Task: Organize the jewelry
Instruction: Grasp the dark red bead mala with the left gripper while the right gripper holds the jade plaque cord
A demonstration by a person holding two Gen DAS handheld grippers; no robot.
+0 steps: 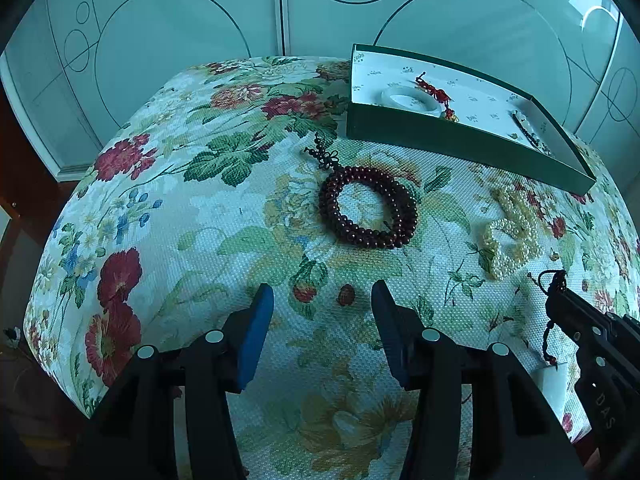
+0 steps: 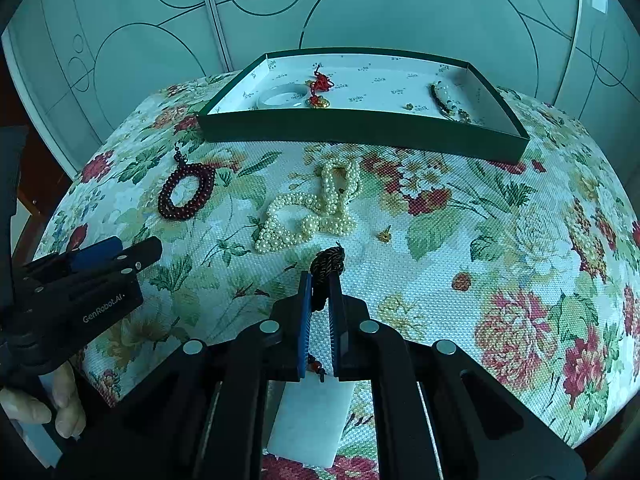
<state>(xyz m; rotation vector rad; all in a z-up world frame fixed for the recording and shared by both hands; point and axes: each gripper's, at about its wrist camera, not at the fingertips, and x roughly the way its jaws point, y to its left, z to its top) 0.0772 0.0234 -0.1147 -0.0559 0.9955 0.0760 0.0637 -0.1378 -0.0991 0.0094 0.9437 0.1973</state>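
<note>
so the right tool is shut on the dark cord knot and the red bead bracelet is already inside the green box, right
Not quite. The right tool is shut on the dark cord knot, but the red bead bracelet is not inside the green box. It lies on the floral cloth in front of the box, left of the pearl strands. The right wrist view shows it.

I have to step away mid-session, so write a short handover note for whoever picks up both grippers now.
Right gripper: shut on the dark cord of a white jade pendant that hangs below the fingers.
Left gripper: open, holding nothing, aimed at the dark red bead bracelet.
Done: a white bangle with red tassel and a beaded strand lie in the green box.
Left: pendant, red bracelet, pearl pieces and a small gold piece on the floral cloth.
</note>
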